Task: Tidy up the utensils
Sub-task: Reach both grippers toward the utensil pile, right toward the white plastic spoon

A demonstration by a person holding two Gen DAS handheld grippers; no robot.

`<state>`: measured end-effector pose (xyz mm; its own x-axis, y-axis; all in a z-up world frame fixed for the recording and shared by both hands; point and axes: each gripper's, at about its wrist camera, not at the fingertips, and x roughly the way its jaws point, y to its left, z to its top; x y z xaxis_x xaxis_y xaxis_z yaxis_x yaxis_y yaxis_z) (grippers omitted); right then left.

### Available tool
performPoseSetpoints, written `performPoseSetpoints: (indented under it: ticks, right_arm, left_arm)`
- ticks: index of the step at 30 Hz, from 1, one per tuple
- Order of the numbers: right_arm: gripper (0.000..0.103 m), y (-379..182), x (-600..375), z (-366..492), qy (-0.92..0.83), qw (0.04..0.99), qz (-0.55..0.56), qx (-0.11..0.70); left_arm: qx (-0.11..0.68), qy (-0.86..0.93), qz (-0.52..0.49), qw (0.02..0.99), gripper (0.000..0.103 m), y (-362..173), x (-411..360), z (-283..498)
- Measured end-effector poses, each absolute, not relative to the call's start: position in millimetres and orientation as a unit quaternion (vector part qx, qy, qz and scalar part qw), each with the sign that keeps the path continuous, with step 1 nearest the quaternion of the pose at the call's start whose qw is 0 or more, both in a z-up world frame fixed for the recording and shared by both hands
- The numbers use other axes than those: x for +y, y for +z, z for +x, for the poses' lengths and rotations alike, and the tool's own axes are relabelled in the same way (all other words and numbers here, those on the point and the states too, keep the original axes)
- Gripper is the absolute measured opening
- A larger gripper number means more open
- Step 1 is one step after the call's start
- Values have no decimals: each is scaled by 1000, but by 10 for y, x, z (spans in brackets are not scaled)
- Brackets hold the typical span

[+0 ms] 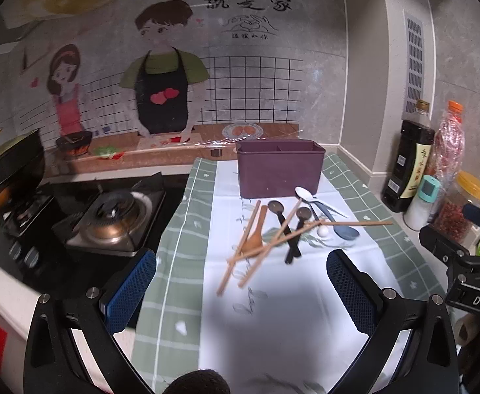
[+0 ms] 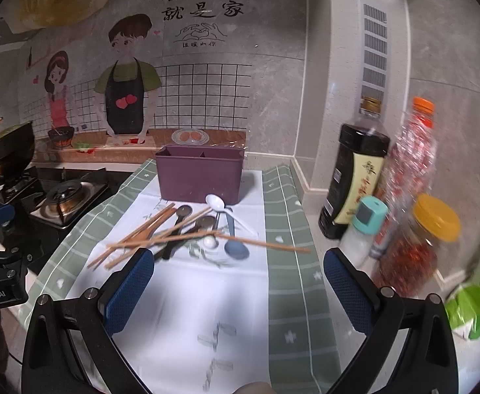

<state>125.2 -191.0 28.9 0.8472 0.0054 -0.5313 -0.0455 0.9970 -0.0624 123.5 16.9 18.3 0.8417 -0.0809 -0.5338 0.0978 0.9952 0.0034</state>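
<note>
Left gripper (image 1: 241, 290) and right gripper (image 2: 238, 290) both spread wide, holding nothing, low in frame; chopsticks (image 1: 249, 246) and spoons (image 1: 305, 193) heaped mid-frame on cloth (image 1: 272, 312) before purple bin (image 1: 279, 169), probably staged for sorting; nothing sorted yet.

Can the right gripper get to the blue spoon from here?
Probably yes. The right gripper is open, the blue spoon lies just ahead on the cloth, and only a chopstick crosses its handle.
</note>
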Motion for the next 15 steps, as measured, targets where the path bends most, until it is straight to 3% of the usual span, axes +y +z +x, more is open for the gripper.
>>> performPoseSetpoints:
  ticks: [15]
  right_arm:
    - [103,23,-1729,2630,-24,931,-55,361]
  left_arm:
    - [343,-176,61,921,103,-148,272,2639]
